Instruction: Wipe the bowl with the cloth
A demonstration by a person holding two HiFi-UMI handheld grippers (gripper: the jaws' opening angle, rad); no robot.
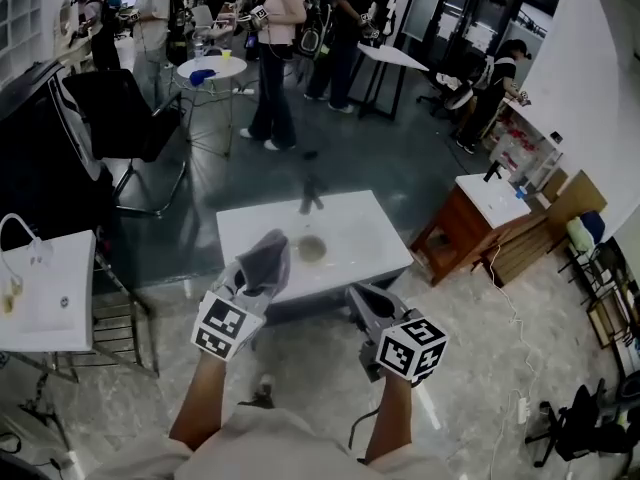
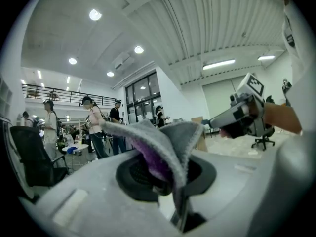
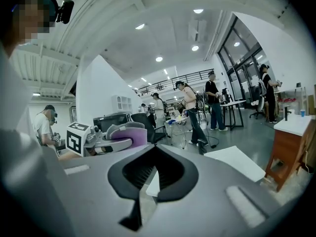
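- Right, the left tongs [image 1: 252,280] are pinching the cloth [image 1: 266,258]. It is grey outside and purple within, and in the left gripper view it stands up from the jaws in a folded peak [image 2: 165,144].
- Over to the right tongs [image 1: 364,298]: pressed together on nothing. The right gripper view shows the jaws meeting, with only a corner of the bench beyond them.
- The bowl [image 1: 311,249] sits on the white bench [image 1: 375,230], about midway along and nearer the front edge. It is small and pale, and I cannot tell whether anything is in it.
- Both tongs are held side by side at the near edge of the bench, pointing roughly level. From the head view the cloth comes just beside the bowl on its left, though it looks to be up in the air and apart from it.
- So the score, as I read it: the cloth is in hand, and that part is done. The wiping itself does not look begun, since no cloth is on the bowl and nothing steadies it.
- What's left is to bring the cloth down into the bowl and rub it round. If the right tongs are to brace the rim, they would have to spread first.
- One small dark object [image 1: 312,198] stands at the far edge of the bench; I cannot make out what it is.
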